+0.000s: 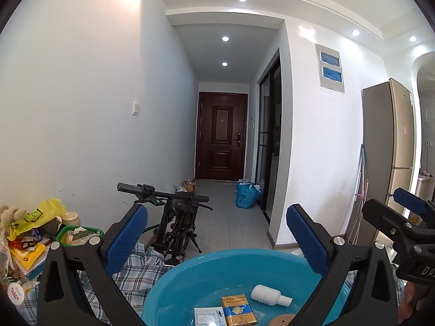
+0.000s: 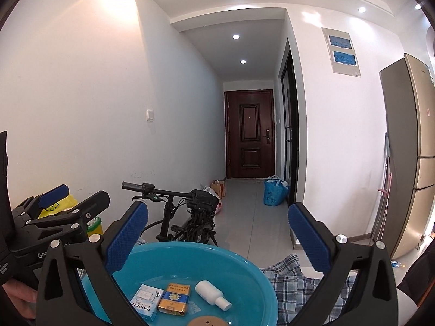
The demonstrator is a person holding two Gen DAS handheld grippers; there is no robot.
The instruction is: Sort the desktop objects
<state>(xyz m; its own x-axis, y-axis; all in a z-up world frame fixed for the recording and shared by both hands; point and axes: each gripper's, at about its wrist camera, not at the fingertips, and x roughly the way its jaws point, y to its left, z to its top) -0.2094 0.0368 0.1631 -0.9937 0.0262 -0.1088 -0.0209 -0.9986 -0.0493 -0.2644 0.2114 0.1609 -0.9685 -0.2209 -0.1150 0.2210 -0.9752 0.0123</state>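
Observation:
A blue plastic basin (image 1: 190,277) (image 2: 244,269) sits low in both views on a plaid cloth. Inside lie a white bottle (image 1: 269,296) (image 2: 212,293), a yellow and blue box (image 1: 238,309) (image 2: 174,297), a white and blue box (image 1: 208,316) (image 2: 144,303) and a tan round thing (image 1: 282,319) (image 2: 206,322), cut off by the frame. My left gripper (image 1: 217,236) hangs above the basin, open with nothing between its fingers. My right gripper (image 2: 218,237) is also open and empty over the basin. Each gripper shows at the side of the other's view.
A pile of clutter with a yellow bag (image 1: 38,217), books and a green basket (image 1: 78,235) lies at the left. A black folding bike (image 1: 174,217) (image 2: 187,217) stands beyond the basin. A fridge (image 2: 407,149) stands at the right. The hallway runs to a dark door (image 1: 221,135).

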